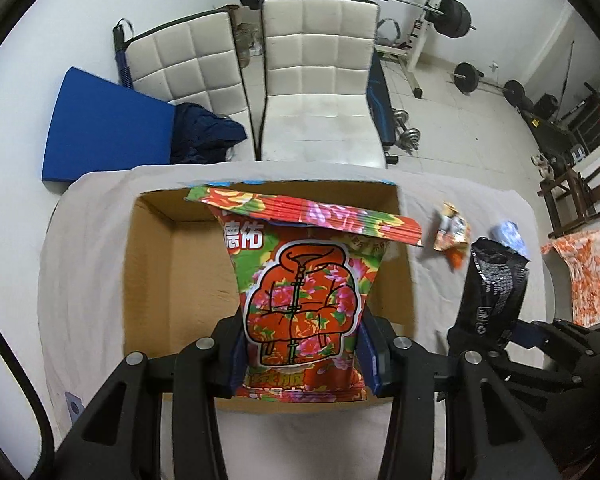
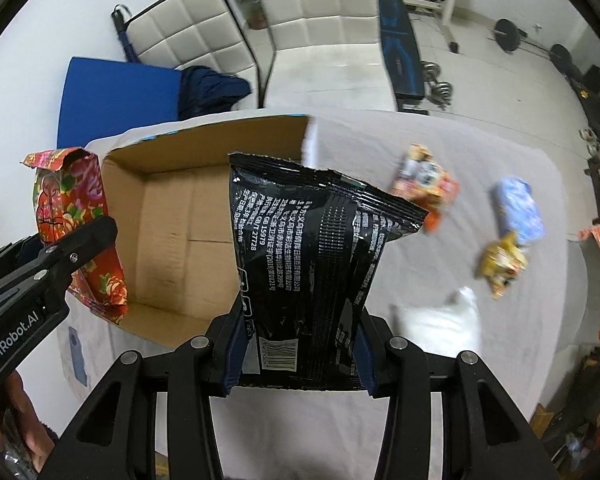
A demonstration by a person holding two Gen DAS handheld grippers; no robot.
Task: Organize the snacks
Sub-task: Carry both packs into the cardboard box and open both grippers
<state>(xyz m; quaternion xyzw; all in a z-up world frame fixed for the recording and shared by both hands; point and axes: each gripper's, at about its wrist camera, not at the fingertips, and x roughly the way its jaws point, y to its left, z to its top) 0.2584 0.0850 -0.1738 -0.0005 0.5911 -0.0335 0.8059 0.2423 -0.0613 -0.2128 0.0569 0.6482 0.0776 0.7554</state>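
My left gripper (image 1: pixel 300 354) is shut on a red floral snack bag (image 1: pixel 304 280), held upright over an open cardboard box (image 1: pixel 172 264) whose inside shows bare. My right gripper (image 2: pixel 298 354) is shut on a black snack bag (image 2: pixel 312 264), held upright just right of the box (image 2: pixel 168 216). In the right wrist view the left gripper (image 2: pixel 60 264) with the floral bag (image 2: pixel 76 208) is at the box's left wall. In the left wrist view the black bag (image 1: pixel 494 280) hangs to the right of the box.
Loose snacks lie on the white cloth (image 2: pixel 500 152) to the right: an orange packet (image 2: pixel 424 184), a blue packet (image 2: pixel 520 208), a yellow packet (image 2: pixel 500 264) and a white bag (image 2: pixel 440 322). Two white chairs (image 1: pixel 320 80) stand behind the table. A hand (image 2: pixel 16 432) is at lower left.
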